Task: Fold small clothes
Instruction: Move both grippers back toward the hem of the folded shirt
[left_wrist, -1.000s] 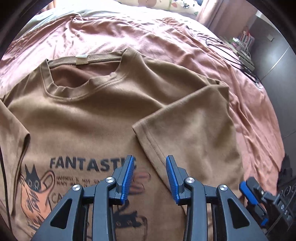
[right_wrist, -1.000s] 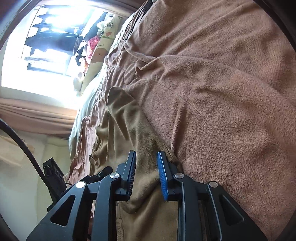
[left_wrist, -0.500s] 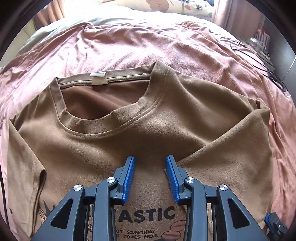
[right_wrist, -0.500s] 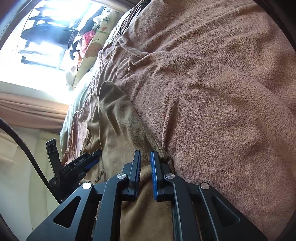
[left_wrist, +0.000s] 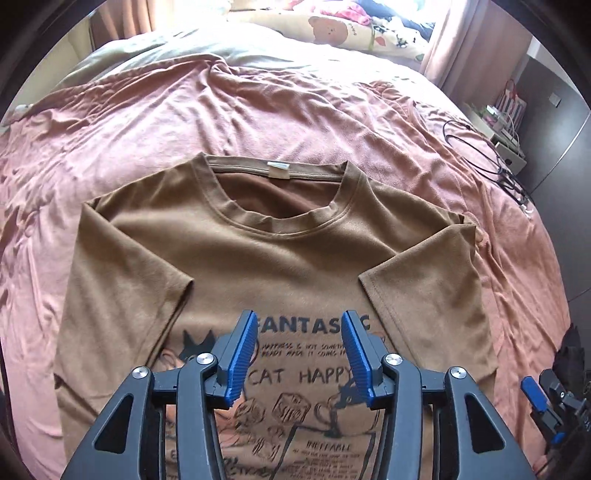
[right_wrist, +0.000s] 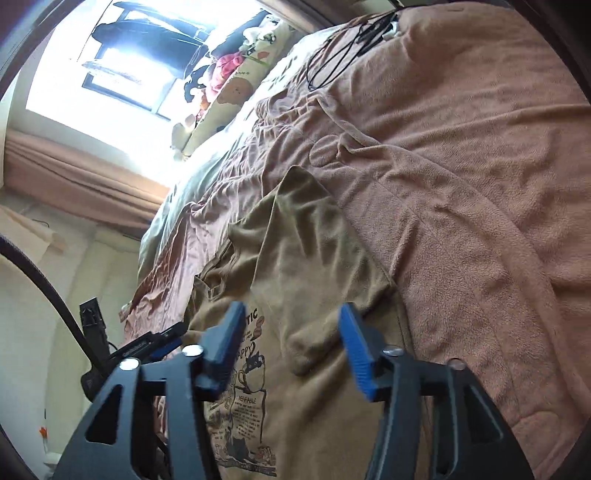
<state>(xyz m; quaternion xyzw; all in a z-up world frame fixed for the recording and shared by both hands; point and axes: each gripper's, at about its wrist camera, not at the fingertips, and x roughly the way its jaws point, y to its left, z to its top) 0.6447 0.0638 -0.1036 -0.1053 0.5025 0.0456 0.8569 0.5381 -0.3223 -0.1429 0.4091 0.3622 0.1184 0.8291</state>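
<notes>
The left hand-held gripper (left_wrist: 299, 354) hangs above the printed chest of the brown T-shirt (left_wrist: 280, 258), its blue pads apart with nothing between them; its jaws have just been opening. The right hand-held gripper (right_wrist: 291, 347) is likewise spread wide and empty above the shirt's right side, its jaws also having just opened. The T-shirt lies face up on the pink blanket (left_wrist: 258, 110) covering the bed, collar toward the far side, both short sleeves folded inward over the front. Farther off, a patterned pillow (left_wrist: 351, 33) lies at the head of the bed, and black cables (left_wrist: 480, 155) trail at the far right.
</notes>
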